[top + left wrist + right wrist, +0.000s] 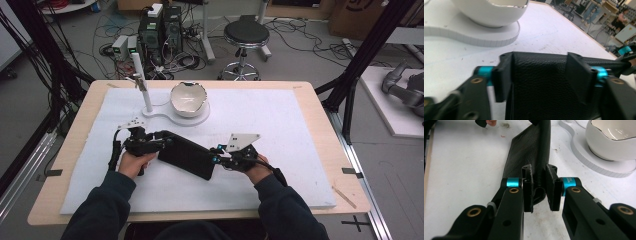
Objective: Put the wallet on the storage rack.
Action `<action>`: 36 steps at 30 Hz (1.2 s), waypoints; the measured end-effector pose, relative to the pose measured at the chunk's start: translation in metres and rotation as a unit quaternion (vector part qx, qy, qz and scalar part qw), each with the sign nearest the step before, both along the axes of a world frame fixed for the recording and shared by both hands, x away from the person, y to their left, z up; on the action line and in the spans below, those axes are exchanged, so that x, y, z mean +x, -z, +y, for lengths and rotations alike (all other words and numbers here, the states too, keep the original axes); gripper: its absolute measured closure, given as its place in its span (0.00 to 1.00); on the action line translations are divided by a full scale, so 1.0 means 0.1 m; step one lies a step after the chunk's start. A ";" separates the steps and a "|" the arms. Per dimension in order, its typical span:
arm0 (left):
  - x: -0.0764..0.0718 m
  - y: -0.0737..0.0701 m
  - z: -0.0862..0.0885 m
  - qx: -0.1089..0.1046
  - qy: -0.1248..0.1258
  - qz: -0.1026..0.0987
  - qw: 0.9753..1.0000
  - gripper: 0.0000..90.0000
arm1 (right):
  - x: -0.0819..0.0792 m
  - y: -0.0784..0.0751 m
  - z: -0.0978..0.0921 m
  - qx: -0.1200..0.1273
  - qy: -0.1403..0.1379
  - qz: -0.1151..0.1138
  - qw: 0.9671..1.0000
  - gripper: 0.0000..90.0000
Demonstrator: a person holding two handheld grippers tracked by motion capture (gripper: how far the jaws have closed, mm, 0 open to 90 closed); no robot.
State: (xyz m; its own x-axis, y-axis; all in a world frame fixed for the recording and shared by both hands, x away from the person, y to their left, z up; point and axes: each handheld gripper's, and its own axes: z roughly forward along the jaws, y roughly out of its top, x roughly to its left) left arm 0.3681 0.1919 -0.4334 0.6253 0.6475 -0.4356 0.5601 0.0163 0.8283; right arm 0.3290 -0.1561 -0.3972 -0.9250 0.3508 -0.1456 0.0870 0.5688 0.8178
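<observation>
in the high view, a flat black leather pouch (187, 156) is lying slantwise on the white foam mat (280, 120), stretched between the two tongs. the left gripper (159, 143) is sitting at the pouch's upper left end and the right gripper (216, 161) at its lower right end, each held in a hand coming up from the bottom edge. behind the pouch, well apart from it, a white egg-shaped ceramic bowl with a jagged rim (188, 98) is standing on a white rounded base plate (200, 119), beside a white upright post (141, 80); i cannot tell what is inside the bowl.

in the left gripper view, the left gripper (544, 75) is straddling the pouch's (544, 95) wide end, its jaws set far apart with one pad against each side of the leather, so it is gripping the pouch across its width. the bowl (491, 12) is standing on its base plate (474, 37) beyond.

in the right gripper view, the right gripper (541, 187) is pinching the pouch's (526, 152) thin edge between nearly closed jaws, the leather folding between the pads. the bowl (611, 142) is sitting at upper right, its visible inside looking bare.
</observation>
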 end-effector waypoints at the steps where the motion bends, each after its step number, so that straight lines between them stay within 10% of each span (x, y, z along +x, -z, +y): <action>1: -0.01 0.01 0.02 0.002 -0.002 -0.005 1.000 0.57 | 0.00 0.00 0.00 0.003 0.002 0.002 1.000 0.87; 12: -0.06 0.00 0.12 -0.080 0.012 -0.029 0.996 0.82 | 0.07 0.08 -0.11 0.006 0.018 0.040 0.999 0.86; 22: -0.10 -0.26 0.05 -0.010 -0.040 -0.098 0.994 0.52 | -0.05 -0.05 -0.01 -0.013 -0.006 -0.036 0.999 0.89; 28: -0.07 -0.22 -0.08 0.025 -0.024 -0.081 0.996 0.53 | -0.12 -0.12 0.04 -0.024 -0.017 -0.079 0.996 0.89; 36: -0.11 -0.17 -0.05 0.030 -0.013 -0.085 0.996 0.65 | -0.10 -0.08 0.01 -0.009 -0.018 -0.047 0.999 0.79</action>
State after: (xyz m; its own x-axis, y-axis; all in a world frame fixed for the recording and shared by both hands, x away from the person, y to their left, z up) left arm 0.3575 0.1871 -0.4165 0.6693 0.6865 -0.2841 0.4110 -0.0236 0.9113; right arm 0.3195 -0.1553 -0.3894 -0.9190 0.3135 -0.2389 -0.0116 0.5844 0.8114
